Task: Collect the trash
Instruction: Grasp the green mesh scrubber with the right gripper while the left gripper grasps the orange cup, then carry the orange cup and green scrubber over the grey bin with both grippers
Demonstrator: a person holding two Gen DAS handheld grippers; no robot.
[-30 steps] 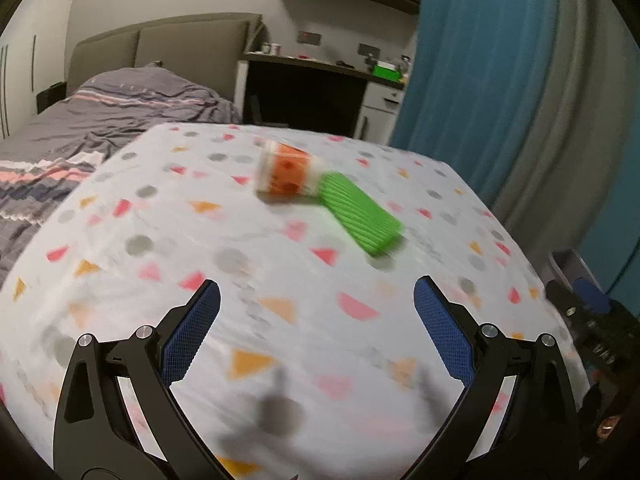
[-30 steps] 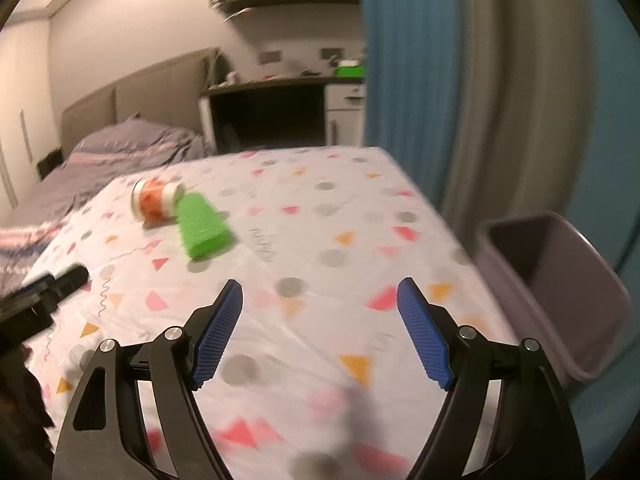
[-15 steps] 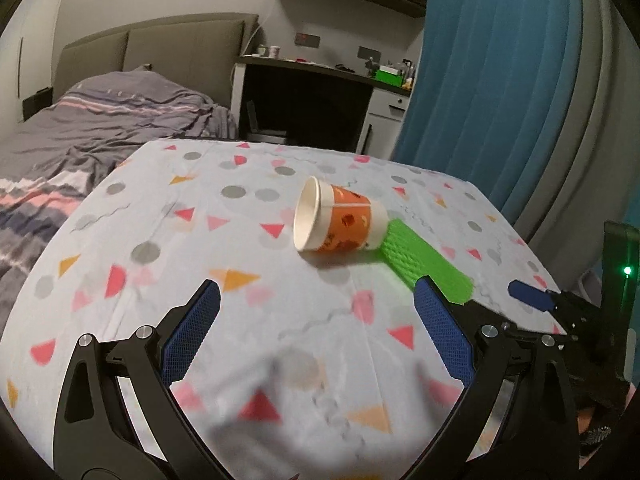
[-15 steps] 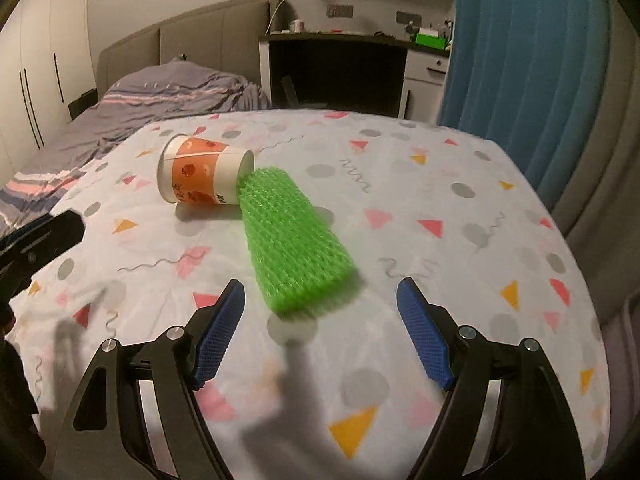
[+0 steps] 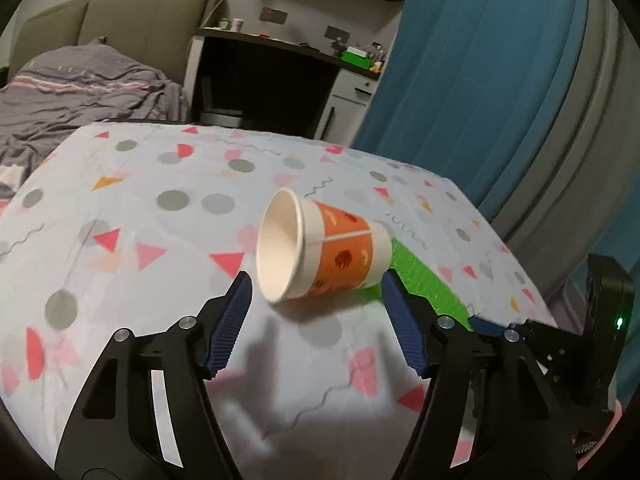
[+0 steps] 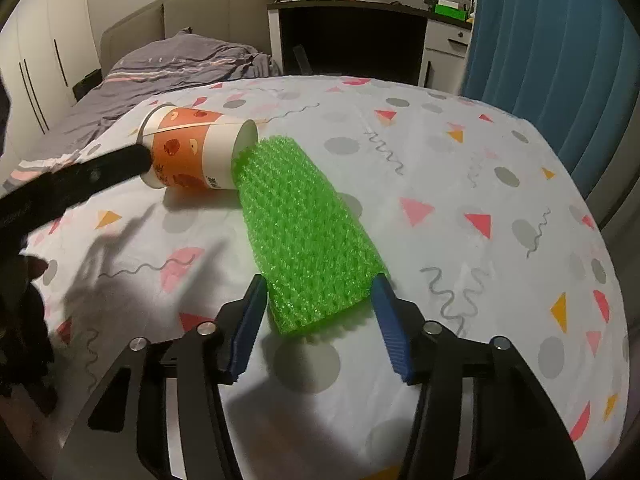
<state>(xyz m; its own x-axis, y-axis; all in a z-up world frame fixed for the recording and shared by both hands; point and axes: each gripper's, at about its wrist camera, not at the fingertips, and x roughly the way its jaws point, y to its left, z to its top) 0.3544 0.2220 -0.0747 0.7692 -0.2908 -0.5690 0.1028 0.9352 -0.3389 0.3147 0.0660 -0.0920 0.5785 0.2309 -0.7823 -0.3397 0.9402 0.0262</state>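
Bedroom setting: a bed [image 6: 168, 68] with grey bedding lies at far left, a dark desk [image 6: 352, 36] stands against the far wall, and blue curtains [image 5: 500, 100] hang at right. Nearest to me is the counter [image 6: 460, 208], covered by a white cloth printed with dots and triangles.

Two pieces of trash lie on the counter. The paper cup [image 5: 320, 252], orange and white, rests on its side with its mouth facing left. The green foam net [image 6: 308, 232] lies with its far end touching the cup's base and its near end pointing toward me.

My left tool [image 5: 316, 296] sits low over the counter with the cup between its blue pads. Its jaws have just been closing, but a gap shows on each side and the pads do not press on the cup.

My right tool [image 6: 320, 296] straddles the near end of the foam net. Its jaws have also just been closing. The pads stand right at the net's edges; I cannot tell whether they press on it.
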